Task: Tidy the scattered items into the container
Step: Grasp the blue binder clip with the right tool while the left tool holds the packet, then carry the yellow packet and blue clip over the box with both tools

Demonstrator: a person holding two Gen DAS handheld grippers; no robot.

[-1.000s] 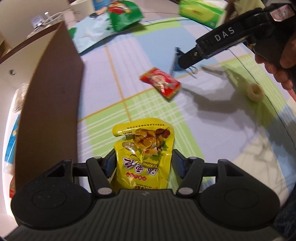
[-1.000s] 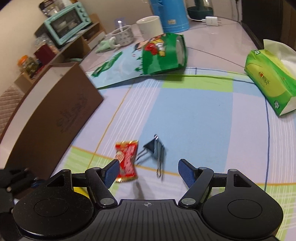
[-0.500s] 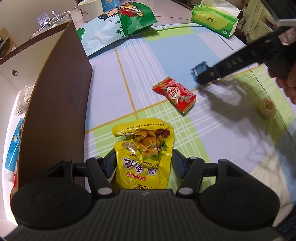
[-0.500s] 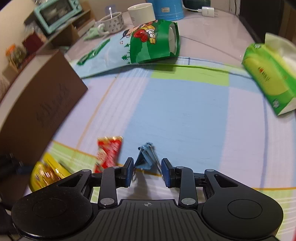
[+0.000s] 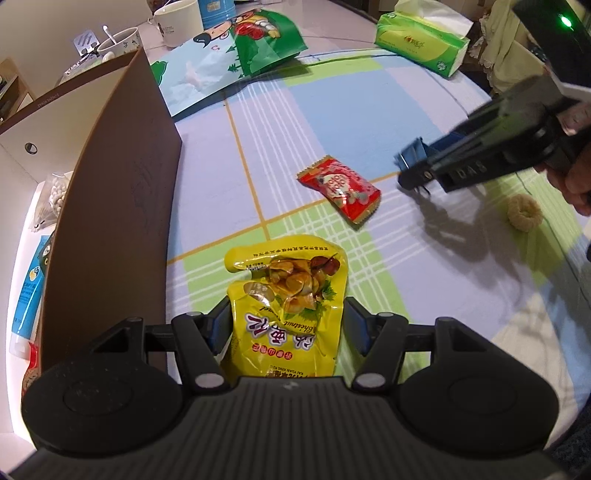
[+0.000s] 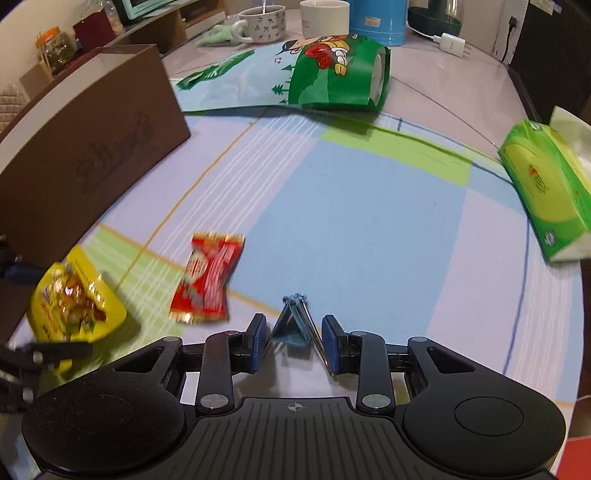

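Observation:
My left gripper (image 5: 286, 325) is shut on a yellow chestnut pouch (image 5: 288, 295), held just right of the brown cardboard box (image 5: 110, 206) and also seen from the right wrist view as the yellow pouch (image 6: 74, 299). My right gripper (image 6: 294, 341) is shut on a blue binder clip (image 6: 291, 326). In the left wrist view that clip (image 5: 412, 157) hangs above the cloth with its shadow below. A red candy packet (image 5: 340, 188) lies on the tablecloth between the two grippers. A pale ring snack (image 5: 523, 212) lies at the right.
The box holds a blue tube (image 5: 29, 291) and a bag of white balls (image 5: 55, 192). A large green snack bag (image 6: 325, 74), a green tissue pack (image 6: 546, 184) and mugs (image 6: 323, 14) stand at the far side. A hand (image 5: 576, 177) holds the right gripper.
My right gripper went from open over the binder clip to shut on it and has lifted it off the cloth. The left gripper kept hold of the yellow pouch beside the box.

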